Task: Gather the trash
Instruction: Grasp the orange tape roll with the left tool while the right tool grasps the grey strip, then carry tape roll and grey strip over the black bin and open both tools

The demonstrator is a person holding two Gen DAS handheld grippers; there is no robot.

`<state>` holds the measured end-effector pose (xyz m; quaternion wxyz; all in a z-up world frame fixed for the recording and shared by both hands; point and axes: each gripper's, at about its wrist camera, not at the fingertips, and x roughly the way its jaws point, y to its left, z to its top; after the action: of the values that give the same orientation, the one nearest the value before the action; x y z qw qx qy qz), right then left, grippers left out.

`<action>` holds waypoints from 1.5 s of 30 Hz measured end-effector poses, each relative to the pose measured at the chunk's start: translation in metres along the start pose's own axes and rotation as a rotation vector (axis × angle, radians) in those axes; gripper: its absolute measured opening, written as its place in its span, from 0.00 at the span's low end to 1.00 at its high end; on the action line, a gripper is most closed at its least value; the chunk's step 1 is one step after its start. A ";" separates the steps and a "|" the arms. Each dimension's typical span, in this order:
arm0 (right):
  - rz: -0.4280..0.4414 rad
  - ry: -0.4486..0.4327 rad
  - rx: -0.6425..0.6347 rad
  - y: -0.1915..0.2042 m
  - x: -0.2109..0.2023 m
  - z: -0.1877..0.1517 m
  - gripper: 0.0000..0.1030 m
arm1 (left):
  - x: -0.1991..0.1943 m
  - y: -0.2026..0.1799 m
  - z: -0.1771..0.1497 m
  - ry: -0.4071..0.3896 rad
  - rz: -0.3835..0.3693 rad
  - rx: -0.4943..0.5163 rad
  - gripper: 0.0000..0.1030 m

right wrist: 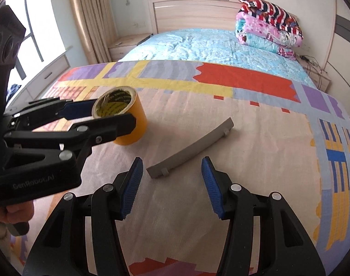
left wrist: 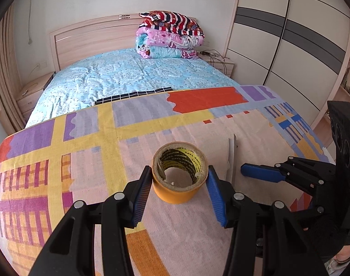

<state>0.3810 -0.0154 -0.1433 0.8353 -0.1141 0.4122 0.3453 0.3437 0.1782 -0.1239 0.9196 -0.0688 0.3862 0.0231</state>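
Observation:
A roll of yellow tape (left wrist: 179,191) stands on a colourful patterned blanket (left wrist: 83,138). My left gripper (left wrist: 179,182) is shut on the roll, one blue pad against each side. The right wrist view shows the same roll (right wrist: 140,118) clamped in the left gripper (right wrist: 115,112), which comes in from the left. A curved grey plastic strip (right wrist: 193,147) lies flat on the blanket (right wrist: 255,142). Its near end sits between the fingers of my right gripper (right wrist: 172,168), which is open and touches nothing. In the left wrist view the strip (left wrist: 231,158) is a thin edge beside the right gripper (left wrist: 246,169).
The blanket covers the foot of a bed with a blue sheet (left wrist: 129,73). Folded quilts (left wrist: 170,36) are stacked by the headboard. A sliding wardrobe (left wrist: 301,46) stands on the right. A window and curtain (right wrist: 83,23) are on the left. A person's hand (right wrist: 11,214) holds the left gripper's handle.

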 end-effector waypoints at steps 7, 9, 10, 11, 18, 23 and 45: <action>-0.029 -0.003 0.048 -0.014 -0.001 -0.001 0.18 | -0.014 0.000 -0.006 -0.030 -0.036 -0.028 0.45; 0.003 0.000 0.078 -0.020 -0.003 -0.004 0.18 | -0.018 0.000 -0.009 -0.028 -0.032 -0.034 0.45; 0.002 -0.002 0.086 -0.022 -0.005 -0.006 0.18 | -0.020 -0.001 -0.011 -0.026 -0.025 -0.032 0.45; -0.005 -0.007 0.088 -0.024 -0.007 -0.008 0.18 | -0.022 -0.002 -0.012 -0.025 -0.021 -0.031 0.45; -0.019 -0.035 0.058 -0.017 -0.029 -0.017 0.18 | -0.051 -0.015 -0.021 -0.051 -0.007 0.006 0.45; -0.047 -0.081 0.000 -0.004 -0.057 -0.024 0.18 | -0.079 -0.025 -0.025 -0.077 0.004 0.021 0.45; 0.010 -0.149 -0.128 0.025 -0.163 -0.089 0.18 | -0.191 -0.093 -0.082 -0.133 -0.023 0.084 0.45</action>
<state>0.2411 -0.1176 -0.0722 0.8529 -0.1393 0.3267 0.3826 0.1606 0.0763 -0.0346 0.9454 -0.0329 0.3242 0.0008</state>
